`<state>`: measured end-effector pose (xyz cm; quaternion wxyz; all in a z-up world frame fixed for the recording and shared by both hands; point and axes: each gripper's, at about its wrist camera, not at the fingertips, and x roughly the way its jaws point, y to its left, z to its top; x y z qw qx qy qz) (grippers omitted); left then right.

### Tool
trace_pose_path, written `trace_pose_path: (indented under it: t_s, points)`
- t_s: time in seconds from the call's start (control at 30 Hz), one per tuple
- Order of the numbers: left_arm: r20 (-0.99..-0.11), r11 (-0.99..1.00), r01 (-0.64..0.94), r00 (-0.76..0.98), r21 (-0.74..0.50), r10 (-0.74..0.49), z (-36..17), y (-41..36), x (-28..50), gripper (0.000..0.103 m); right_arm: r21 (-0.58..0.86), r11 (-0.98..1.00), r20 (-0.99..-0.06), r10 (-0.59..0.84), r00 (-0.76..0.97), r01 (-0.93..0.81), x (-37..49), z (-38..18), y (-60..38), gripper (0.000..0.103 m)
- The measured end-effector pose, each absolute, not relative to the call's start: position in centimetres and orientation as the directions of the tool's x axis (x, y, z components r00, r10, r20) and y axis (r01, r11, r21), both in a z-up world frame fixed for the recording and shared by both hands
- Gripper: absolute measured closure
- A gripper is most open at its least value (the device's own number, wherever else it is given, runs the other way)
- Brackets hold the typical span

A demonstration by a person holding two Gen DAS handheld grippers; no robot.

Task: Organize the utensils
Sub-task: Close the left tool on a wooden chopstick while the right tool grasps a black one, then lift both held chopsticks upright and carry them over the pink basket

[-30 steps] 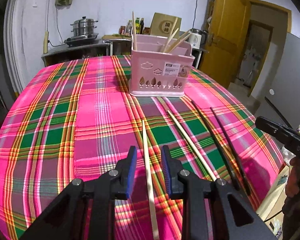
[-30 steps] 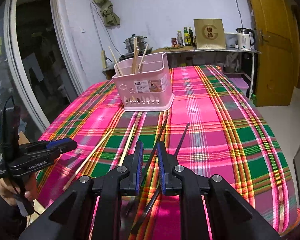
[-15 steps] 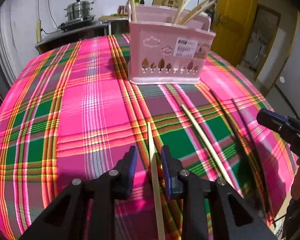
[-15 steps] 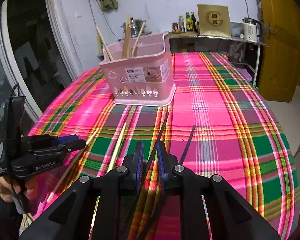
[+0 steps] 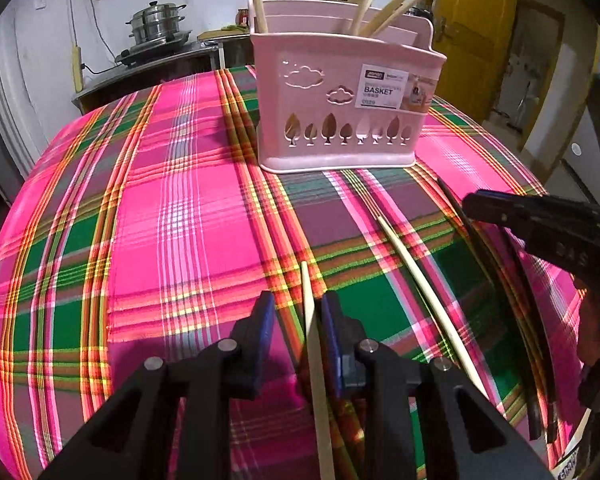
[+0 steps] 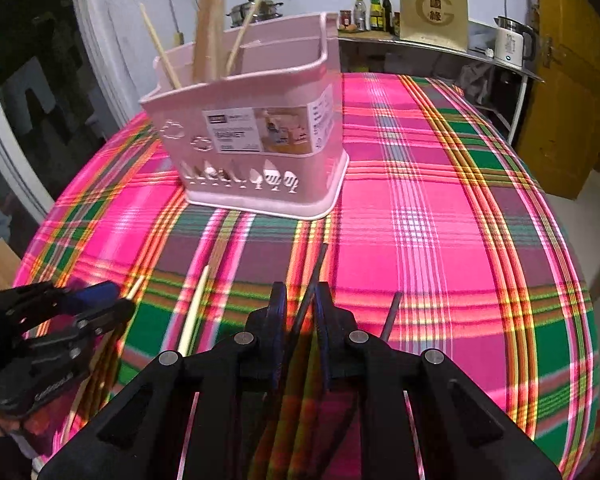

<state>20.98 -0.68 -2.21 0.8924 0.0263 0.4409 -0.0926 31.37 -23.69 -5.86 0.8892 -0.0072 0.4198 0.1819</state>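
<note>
From my left hand-held gripper (image 5: 296,320) I see its blue pads spread apart, with a pale wooden chopstick (image 5: 314,344) lying between them, close against the right-hand pad; the left-hand pad stands clear of it, so the gripper is released and not clamped on anything. The chopstick lies on the plaid cloth of the bench (image 5: 180,220) near its front edge, pointing toward the pink basket (image 5: 340,120). A second pale chopstick (image 5: 428,300) lies just beside it on the right, angled the same way, and two black chopsticks (image 5: 512,300) lie farther right, near the bench's right edge.

From my right hand-held gripper (image 6: 300,312) I see a black chopstick (image 6: 314,276) running between the pads, its tip reaching out toward the basket (image 6: 260,140). The gap between the pads is narrow, yet I cannot tell whether they are pressing on the stick. Another black chopstick (image 6: 390,316) lies just to the right of that gripper on the cloth.

The basket stands toward the middle of the bench, well back from the front edge. Several light wooden chopsticks (image 5: 384,8) stand tilted in its compartments. A steamer pot (image 5: 158,24) sits on a counter beyond the bench's far edge, and a white kettle (image 6: 512,44) sits on a shelf past its far right corner.
</note>
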Motion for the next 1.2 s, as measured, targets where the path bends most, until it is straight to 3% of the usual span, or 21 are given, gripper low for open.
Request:
trace_pose_path:
  t_s: [0.33,0.6,1.2]
  points:
    - [-0.789,0.979,0.205,0.601,-0.003,-0.129,-2.3,-1.2,21.3,0.087,0.059,0.950,-0.793,0.231,0.563,-0.307,33.0,-6.8,-22.1,0.089]
    - [-0.796,0.977,0.214,0.587,-0.021,-0.146,-2.2,-1.4,21.6,0.097,0.095,0.942,-0.796,0.266,0.543,-0.322,33.4,-6.6,-21.9,0.095]
    - [-0.684,0.976,0.203,0.701,-0.082,-0.203,6.0,0.1,19.0,0.097,0.166,0.905,-0.627,0.403,0.666,-0.391,28.5,2.5,-23.1,0.097]
